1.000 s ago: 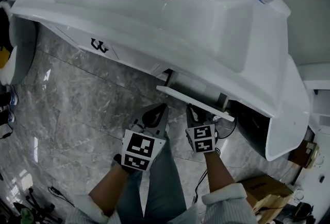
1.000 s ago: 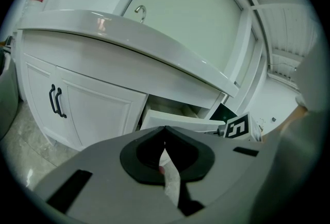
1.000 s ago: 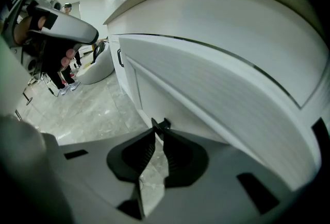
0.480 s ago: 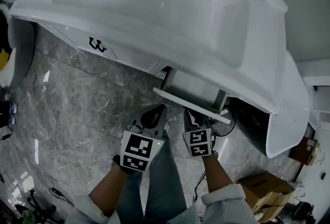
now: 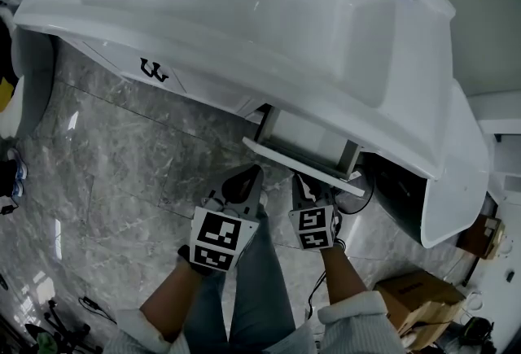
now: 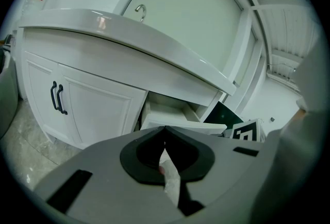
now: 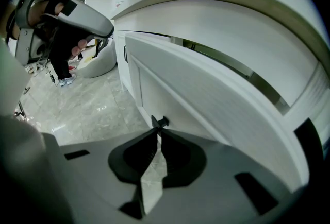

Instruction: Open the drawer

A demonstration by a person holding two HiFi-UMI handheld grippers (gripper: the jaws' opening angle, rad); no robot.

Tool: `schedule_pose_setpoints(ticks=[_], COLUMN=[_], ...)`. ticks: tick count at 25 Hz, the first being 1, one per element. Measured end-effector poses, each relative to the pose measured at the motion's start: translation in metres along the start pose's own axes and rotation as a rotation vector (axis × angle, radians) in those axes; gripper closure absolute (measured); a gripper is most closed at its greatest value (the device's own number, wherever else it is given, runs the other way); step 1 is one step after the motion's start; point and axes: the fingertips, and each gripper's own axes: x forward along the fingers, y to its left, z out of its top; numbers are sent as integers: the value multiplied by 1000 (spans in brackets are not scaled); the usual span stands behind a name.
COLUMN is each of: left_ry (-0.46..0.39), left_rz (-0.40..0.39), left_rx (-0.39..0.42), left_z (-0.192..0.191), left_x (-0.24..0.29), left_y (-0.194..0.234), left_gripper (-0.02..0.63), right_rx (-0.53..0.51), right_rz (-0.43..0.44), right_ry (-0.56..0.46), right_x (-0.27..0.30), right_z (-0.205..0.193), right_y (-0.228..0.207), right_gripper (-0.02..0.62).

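My right gripper [image 7: 156, 130] is closing on the handle [image 7: 160, 122]. A second ago its jaws were wider apart. Now they are almost together, with the small black handle at their tips. The tips seem to touch it already, so I take this as a pinch, though not yet a tight one.

The drawer [image 5: 303, 168] is under the sink [image 5: 244, 27], toward its right end. It already stands partly out, and from above I can see into its white inside. Compared with a second ago it has not come further out from under the sink. What changed is only the grip, not the drawer.

For the task this means the hold is nearly ready and the pull is the next thing. I think I should let the jaws finish closing first. The handle is thin and short, and the tips hold only its end, so it can slip out if I pull too early or at an angle. The pull should go straight away from the sink, along the drawer's own line.

My left gripper [image 6: 165, 129] has stayed in front of the sink, to the left of the drawer. Its jaws are pressed together and it holds nothing.
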Motion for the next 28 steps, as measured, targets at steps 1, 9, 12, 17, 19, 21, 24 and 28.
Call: schedule_pose_setpoints(ticks=[1,9,12,17,19,21,24,28], left_ry=[1,18,18,14,11,9,4,-3], left_rz=[-1,0,-1,6,7,9,19,35], left_rx=[2,17,22,23,25,27,31,34], left_z=[1,0,1,4,5,5,6,9], left_x=[1,2,1,-4,-7,-10,-13,-20], left_y=[1,4,4,1,-2,-4,-6,-13], left_gripper=[589,589,589,589,589,589,589,589], right_rx=[-7,17,47,126,136,160,197,253], right_rz=[-4,-49,-59,-60,-53,-42,-28,5], right_ry=[-1,-1,5,27,24,15,-5,-29], right_x=[1,3,3,-2,-8,-13,-20,-34], right_z=[0,-2,-3,-11,-14,-14,-9,0], right_y=[0,0,-2,0,4,8,13,22], right_gripper=[563,557,557,557,557,557,557,557])
